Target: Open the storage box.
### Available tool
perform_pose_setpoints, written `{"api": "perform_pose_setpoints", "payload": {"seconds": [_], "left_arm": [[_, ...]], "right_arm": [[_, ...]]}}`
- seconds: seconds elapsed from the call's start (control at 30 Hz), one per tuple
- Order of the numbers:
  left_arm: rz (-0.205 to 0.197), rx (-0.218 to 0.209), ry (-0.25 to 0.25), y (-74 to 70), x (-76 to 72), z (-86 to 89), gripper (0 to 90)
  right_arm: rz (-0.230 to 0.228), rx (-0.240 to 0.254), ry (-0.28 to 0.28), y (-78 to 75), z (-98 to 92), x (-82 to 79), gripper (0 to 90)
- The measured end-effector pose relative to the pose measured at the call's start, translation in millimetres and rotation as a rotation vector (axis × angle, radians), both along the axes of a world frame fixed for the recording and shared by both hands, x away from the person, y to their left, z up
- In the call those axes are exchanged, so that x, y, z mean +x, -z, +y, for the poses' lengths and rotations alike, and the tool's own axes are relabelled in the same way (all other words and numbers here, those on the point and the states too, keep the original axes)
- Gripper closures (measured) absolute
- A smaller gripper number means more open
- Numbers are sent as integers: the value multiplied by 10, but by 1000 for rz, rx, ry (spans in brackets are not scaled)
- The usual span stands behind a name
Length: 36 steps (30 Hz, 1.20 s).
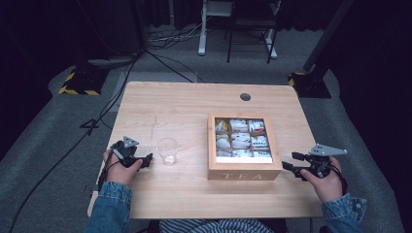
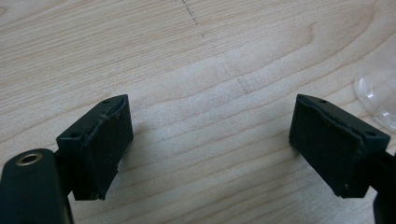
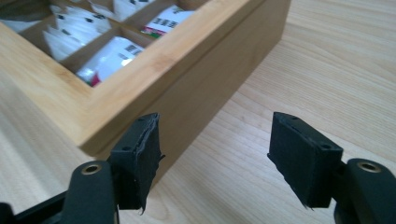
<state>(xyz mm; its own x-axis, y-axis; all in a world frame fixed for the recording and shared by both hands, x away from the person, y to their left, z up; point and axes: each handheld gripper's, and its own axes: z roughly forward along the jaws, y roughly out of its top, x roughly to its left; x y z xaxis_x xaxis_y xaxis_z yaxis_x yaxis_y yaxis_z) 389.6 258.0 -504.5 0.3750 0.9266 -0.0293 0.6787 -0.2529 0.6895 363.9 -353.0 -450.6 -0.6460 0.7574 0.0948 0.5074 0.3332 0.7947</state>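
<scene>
Pale wooden table (image 1: 184,104): light blond, fine darker grain lines.
Square wooden tea box (image 1: 244,174): honey tan, pale "TEA" lettering on front wall.
Paper tea sachets (image 1: 241,141): white, with black, red and yellow print.
Clear plastic cup (image 1: 167,151): colourless, see-through.
Left gripper (image 1: 145,159), right gripper (image 1: 289,160): black jaws, grey top plates.
Denim sleeves (image 1: 110,204): mottled blue.
</scene>
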Motion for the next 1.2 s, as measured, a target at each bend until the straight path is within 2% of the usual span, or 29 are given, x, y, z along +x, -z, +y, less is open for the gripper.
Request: {"api": "perform_pose_setpoints", "payload": {"seconds": [0.1,0.13,0.2,0.37,0.5,0.73,0.97,1.03,1.07,1.1,1.2], "left_arm": [[0,0,0,0,0,0,139],[0,1,1,0,0,0,139],[0,0,1,0,0,0,139],[1,1,0,-1,0,0,139],[0,1,1,0,0,1,139],[0,0,1,0,0,1,139],[1,1,1,-1,0,1,139],[0,0,1,0,0,0,139],[1,1,1,0,0,1,139],[1,1,1,0,0,0,139],[0,0,1,0,0,0,139]], "right_arm": [[11,-8,-12,-35,18,-30,343],[27,-11,-12,-37,26,-38,343],[42,-35,-23,-32,37,-52,351],[54,-35,-43,-53,62,-106,367],[67,-87,-84,-86,90,-180,403],[116,-104,-153,-80,167,-240,436],[105,-87,-185,-87,237,-252,499],[90,-69,-195,-92,253,-255,565],[90,-69,-195,-92,253,-255,565],[82,-61,-200,-94,258,-255,634],[70,-57,-193,-96,253,-255,669]]}}
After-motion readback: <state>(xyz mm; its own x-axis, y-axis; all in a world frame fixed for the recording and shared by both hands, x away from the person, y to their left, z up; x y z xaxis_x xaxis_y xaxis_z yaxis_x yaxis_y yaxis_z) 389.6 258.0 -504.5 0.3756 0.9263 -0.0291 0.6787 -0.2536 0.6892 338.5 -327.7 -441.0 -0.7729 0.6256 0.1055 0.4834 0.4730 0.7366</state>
